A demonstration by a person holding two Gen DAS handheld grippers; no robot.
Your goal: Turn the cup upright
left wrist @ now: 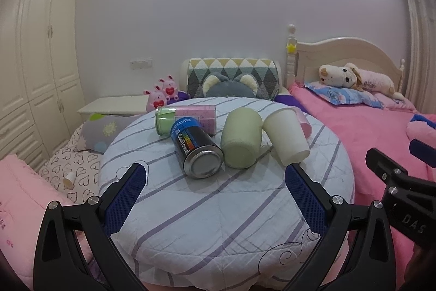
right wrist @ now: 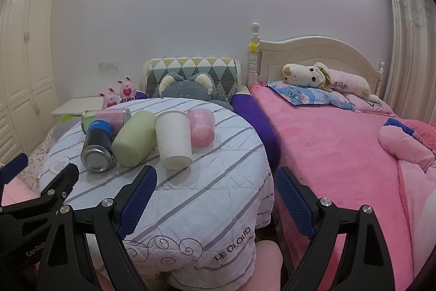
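Several cups and cans lie on their sides on a round table (left wrist: 218, 209) with a striped quilted cover. A white paper cup (left wrist: 286, 135) (right wrist: 174, 141), a pale green cup (left wrist: 241, 139) (right wrist: 135, 141), a pink cup (right wrist: 201, 128) (left wrist: 304, 124), a black "CoolTowel" can (left wrist: 194, 147) (right wrist: 98, 147) and a pink-and-green can (left wrist: 185, 119) (right wrist: 107, 117). My left gripper (left wrist: 215, 195) is open and empty, in front of the cups. My right gripper (right wrist: 215, 198) is open and empty, over the table's right edge.
A pink bed (right wrist: 340, 154) with plush toys stands right of the table. A patterned cushion and grey plush (left wrist: 231, 83) sit behind it. A low white table (left wrist: 114, 104) and wardrobe (left wrist: 35, 72) are at left. A small paper cup (left wrist: 68, 179) lies on the heart-print bedding.
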